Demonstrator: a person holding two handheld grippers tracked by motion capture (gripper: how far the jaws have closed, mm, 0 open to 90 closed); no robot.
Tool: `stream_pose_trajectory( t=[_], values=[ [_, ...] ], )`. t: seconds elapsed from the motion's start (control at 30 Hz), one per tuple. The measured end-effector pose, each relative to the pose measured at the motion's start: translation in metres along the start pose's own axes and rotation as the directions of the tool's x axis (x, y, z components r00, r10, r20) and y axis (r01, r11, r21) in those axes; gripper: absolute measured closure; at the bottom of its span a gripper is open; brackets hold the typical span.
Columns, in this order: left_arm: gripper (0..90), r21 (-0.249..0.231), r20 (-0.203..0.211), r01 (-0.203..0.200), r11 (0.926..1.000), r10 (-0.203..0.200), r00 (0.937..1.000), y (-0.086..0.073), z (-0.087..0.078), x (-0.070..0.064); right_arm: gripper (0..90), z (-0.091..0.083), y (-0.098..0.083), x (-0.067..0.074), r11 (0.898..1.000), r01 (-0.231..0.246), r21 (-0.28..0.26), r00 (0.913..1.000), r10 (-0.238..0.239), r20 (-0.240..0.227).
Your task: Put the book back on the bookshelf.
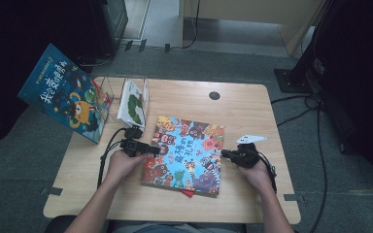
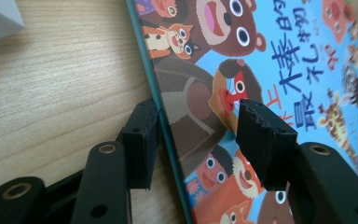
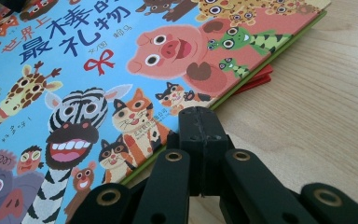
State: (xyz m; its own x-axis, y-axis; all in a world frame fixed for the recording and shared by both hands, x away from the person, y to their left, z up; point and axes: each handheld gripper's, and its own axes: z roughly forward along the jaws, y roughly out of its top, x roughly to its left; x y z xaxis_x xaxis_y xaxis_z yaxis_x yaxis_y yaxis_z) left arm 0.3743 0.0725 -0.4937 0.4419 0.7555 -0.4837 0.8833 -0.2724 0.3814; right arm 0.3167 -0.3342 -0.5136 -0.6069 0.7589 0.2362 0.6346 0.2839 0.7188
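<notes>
The left gripper's fingers straddle the picture book's left edge, apart and not yet pinching. The right gripper's fingers are pressed together, empty, at the book's right edge. The book lies flat mid-worktop, over a red book.

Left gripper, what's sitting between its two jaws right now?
In the left gripper view, the left edge of the animal book lies between the left gripper's jaws: one on the table, the other over the cover.
</notes>
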Motion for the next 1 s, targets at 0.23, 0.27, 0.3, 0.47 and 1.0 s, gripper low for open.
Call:
stream_pose_trajectory(
  t=[0.23,0.27,0.3,0.47,1.0],
  values=[
    [56.3,-0.049,0.126,0.042,0.9979,-0.035,0.9914,0.003,-0.030,-0.002,90.0,0.002,0.001,-0.002,1.000,-0.001,0.000,0.9999,0.001,-0.012],
    [56.3,-0.051,0.133,0.036,0.9980,-0.029,0.9907,0.004,-0.035,-0.004,90.0,0.003,0.001,-0.002,1.000,-0.003,-0.004,0.9998,0.003,-0.019],
    [56.2,-0.045,0.124,0.027,0.9986,-0.021,0.9921,0.005,-0.039,-0.007,90.0,0.004,0.001,-0.002,1.000,-0.004,-0.010,0.9997,0.004,-0.023],
    [56.3,-0.007,0.114,0.009,0.9999,-0.009,0.9934,0.012,-0.056,-0.013,90.0,0.009,0.003,0.001,1.000,0.005,-0.023,0.9990,-0.006,-0.044],
    [62.6,0.046,0.166,0.027,0.9986,-0.034,0.9855,0.042,-0.076,-0.029,90.0,0.019,0.005,0.008,0.999,0.017,-0.049,0.9961,-0.021,-0.086]
  ],
)
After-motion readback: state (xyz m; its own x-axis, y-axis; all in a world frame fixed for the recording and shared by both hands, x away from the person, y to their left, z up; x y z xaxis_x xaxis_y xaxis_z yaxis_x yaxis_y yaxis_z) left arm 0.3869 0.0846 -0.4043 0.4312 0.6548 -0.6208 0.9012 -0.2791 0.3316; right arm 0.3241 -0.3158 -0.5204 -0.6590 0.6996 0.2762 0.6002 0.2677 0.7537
